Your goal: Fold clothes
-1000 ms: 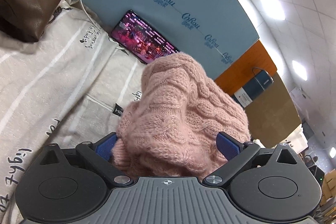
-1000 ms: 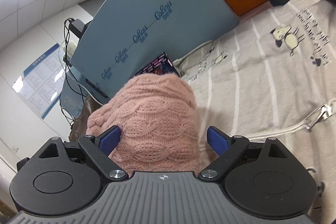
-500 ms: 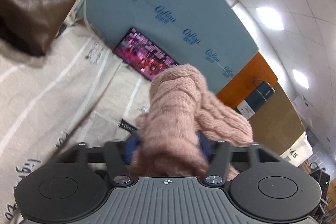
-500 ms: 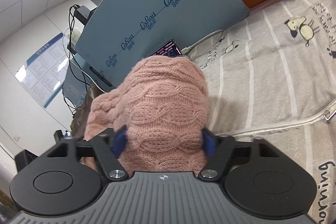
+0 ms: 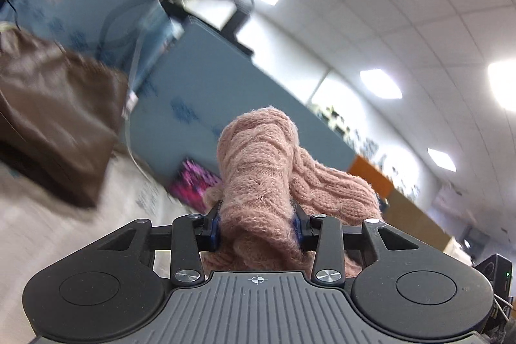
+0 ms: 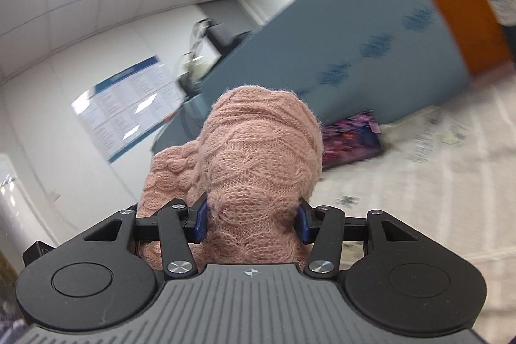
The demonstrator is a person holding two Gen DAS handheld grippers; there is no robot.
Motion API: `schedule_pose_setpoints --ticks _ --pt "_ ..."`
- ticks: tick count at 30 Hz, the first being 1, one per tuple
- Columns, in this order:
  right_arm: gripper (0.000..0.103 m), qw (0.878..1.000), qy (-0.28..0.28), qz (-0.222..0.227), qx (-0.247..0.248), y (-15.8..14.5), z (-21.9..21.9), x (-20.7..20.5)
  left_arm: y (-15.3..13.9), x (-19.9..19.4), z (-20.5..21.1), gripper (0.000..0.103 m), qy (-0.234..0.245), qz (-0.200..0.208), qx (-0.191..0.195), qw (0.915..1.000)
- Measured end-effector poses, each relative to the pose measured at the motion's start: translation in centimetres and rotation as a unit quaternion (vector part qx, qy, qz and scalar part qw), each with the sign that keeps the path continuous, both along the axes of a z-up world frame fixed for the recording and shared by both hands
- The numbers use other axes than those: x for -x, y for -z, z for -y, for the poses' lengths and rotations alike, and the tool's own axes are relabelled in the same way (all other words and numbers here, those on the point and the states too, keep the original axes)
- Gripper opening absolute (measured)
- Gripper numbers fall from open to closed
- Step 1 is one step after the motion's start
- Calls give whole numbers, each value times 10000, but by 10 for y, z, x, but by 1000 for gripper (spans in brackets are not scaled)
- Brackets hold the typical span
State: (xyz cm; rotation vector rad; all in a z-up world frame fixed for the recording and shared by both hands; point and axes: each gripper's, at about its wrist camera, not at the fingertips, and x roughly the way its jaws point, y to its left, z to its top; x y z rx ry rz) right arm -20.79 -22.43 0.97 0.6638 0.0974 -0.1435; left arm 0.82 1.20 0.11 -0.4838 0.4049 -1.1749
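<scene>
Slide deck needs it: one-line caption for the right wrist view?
Right gripper clamped on a bunched pink cable-knit sweater, above the striped bedsheet.

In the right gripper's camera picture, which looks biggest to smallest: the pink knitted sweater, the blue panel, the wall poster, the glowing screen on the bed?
1. Blue panel
2. Pink sweater, though nearness to the camera inflates it
3. Wall poster
4. Glowing screen

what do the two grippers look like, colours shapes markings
Both look alike. The left gripper and right gripper each have a grey ribbed body with a small crosshair mark, two black round side housings with circular insets, black linkage arms with silver screws, and blue pads on the fingers. No cables, hands or sleeves show.
</scene>
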Motion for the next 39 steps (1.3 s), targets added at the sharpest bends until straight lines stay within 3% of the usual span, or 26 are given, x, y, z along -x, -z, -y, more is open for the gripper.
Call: schedule_pose_setpoints --ticks 5,11,18,29,39 --pt "47 9979 -578 73 270 -22 -21 -55 -12 -25 -44 38 -706 -8 240 9972" --pt "47 9902 -1301 286 420 -39 -55 -137 -32 -56 -87 38 -1708 148 106 9851" --pt "48 9806 -1896 224 436 -44 -78 -199 -34 -91 -110 38 -2293 11 30 9733" --pt "49 9827 -1821 343 12 -33 -54 -271 -32 -152 -95 38 -2411 -205 -86 9702" --pt "54 9932 -1075 -432 124 6 -21 -319 -4 -200 -44 42 -2530 -451 -616 9645"
